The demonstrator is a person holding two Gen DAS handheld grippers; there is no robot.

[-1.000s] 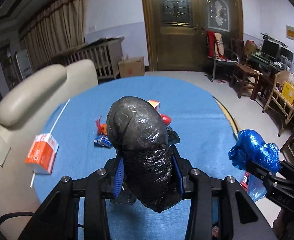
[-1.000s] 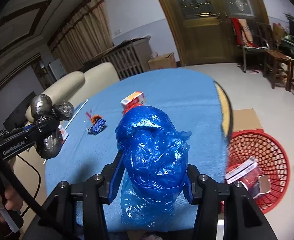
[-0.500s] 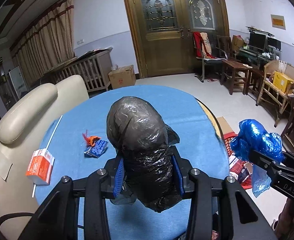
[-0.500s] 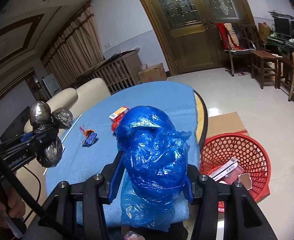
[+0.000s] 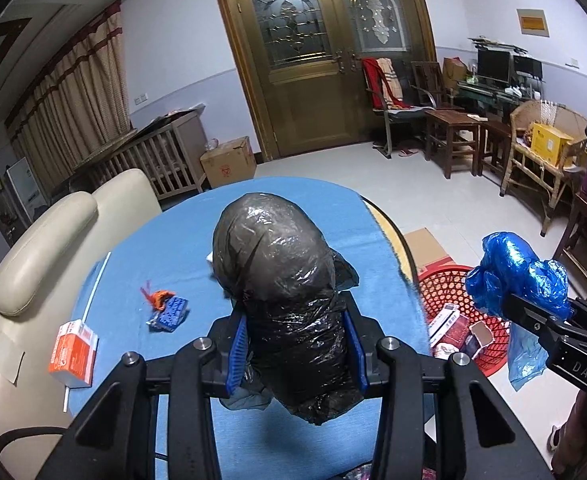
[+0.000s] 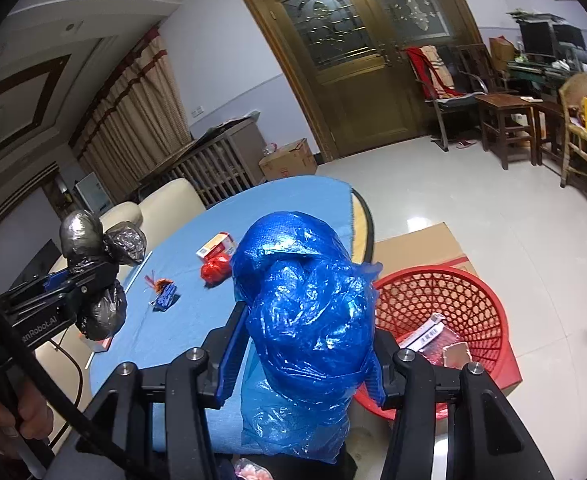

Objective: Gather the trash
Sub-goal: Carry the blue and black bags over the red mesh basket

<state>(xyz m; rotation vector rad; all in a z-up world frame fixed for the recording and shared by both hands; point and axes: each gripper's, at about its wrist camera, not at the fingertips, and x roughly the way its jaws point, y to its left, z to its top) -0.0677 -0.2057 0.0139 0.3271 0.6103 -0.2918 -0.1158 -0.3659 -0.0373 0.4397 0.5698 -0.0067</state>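
Observation:
My left gripper point(image 5: 295, 344) is shut on a black plastic bag point(image 5: 281, 280) and holds it above the blue table point(image 5: 165, 248). My right gripper point(image 6: 303, 348) is shut on a blue plastic bag point(image 6: 305, 300), near the table's right edge beside the red basket point(image 6: 453, 292). Each gripper shows in the other's view: the blue bag at the right point(image 5: 513, 272), the black bag at the left point(image 6: 93, 248). On the table lie an orange-and-white carton point(image 5: 73, 354), a blue wrapper with an orange scrap point(image 5: 169, 314), a red wad point(image 6: 215, 270) and a small box point(image 6: 217, 244).
The red basket point(image 5: 437, 288) stands on the floor on flattened cardboard point(image 6: 425, 240), with several boxes in it. A cream sofa point(image 5: 53, 232) borders the table's left side. A white straw point(image 5: 95, 284) lies near it. Chairs and small tables stand at the far right.
Both grippers have pulled back and risen with their bags held shut. The table looks farther off and the red basket now shows fully in both views.

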